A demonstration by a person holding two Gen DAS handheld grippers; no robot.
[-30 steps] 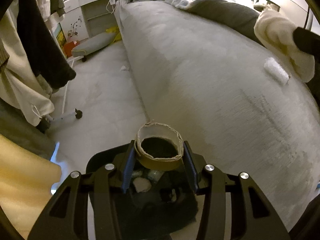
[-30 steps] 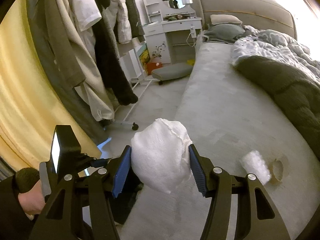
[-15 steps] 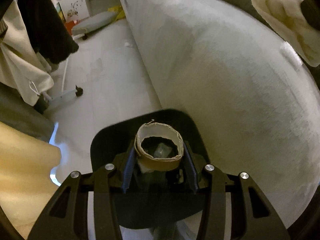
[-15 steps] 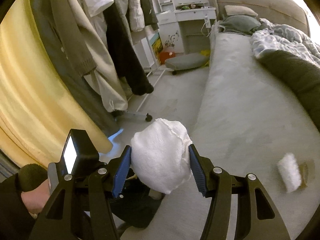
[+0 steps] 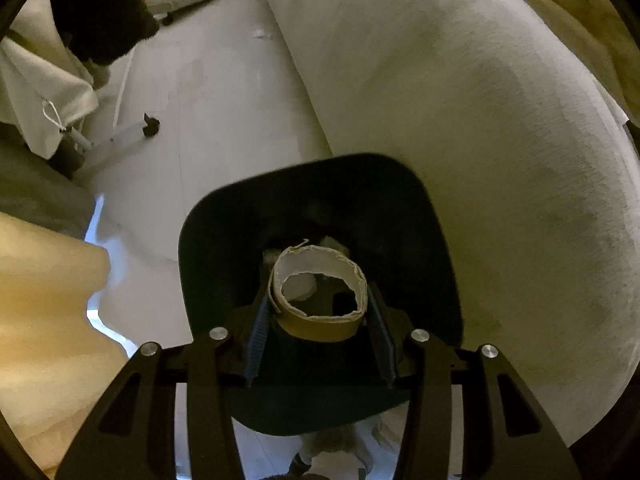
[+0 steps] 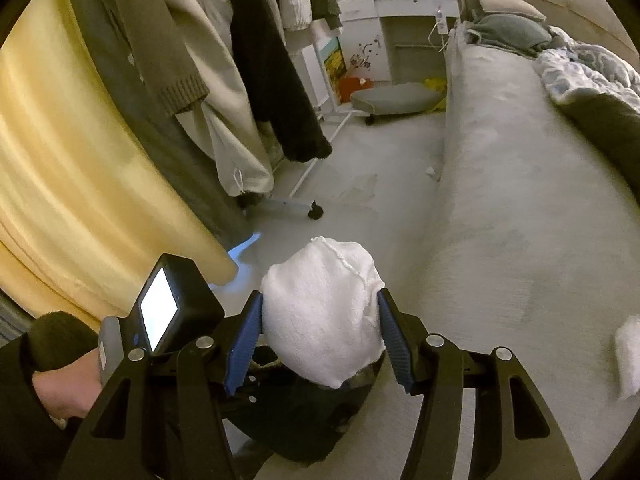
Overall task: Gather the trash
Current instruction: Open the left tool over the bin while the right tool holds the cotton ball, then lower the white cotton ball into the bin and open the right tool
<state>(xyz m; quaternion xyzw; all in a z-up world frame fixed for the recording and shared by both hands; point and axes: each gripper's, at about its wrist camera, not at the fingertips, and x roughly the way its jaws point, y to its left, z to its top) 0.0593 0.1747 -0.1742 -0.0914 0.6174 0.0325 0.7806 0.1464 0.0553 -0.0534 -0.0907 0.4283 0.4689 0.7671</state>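
- Cardboard tape core [image 5: 320,300] clamped between the left gripper [image 5: 320,316] pads, its hole facing the camera, right above the black bin [image 5: 224,240] mouth.
- Bin sits on the floor against the bed [image 5: 460,100] edge; some trash already inside, dim, hard to say what.
- Left gripper points steeply down into the bin, so it's the nearer one; letting go should drop the core in.
- White paper wad [image 6: 324,320] squeezed in the right gripper [image 6: 320,336], tilted down over the bin's bed side.
- Another white scrap [image 6: 628,352] on the bed, well apart from the bin.

The bin [image 5: 320,208] stands on the floor [image 5: 208,80] just left of the bed [image 5: 460,100]; clothes [image 6: 256,80] hang far left.
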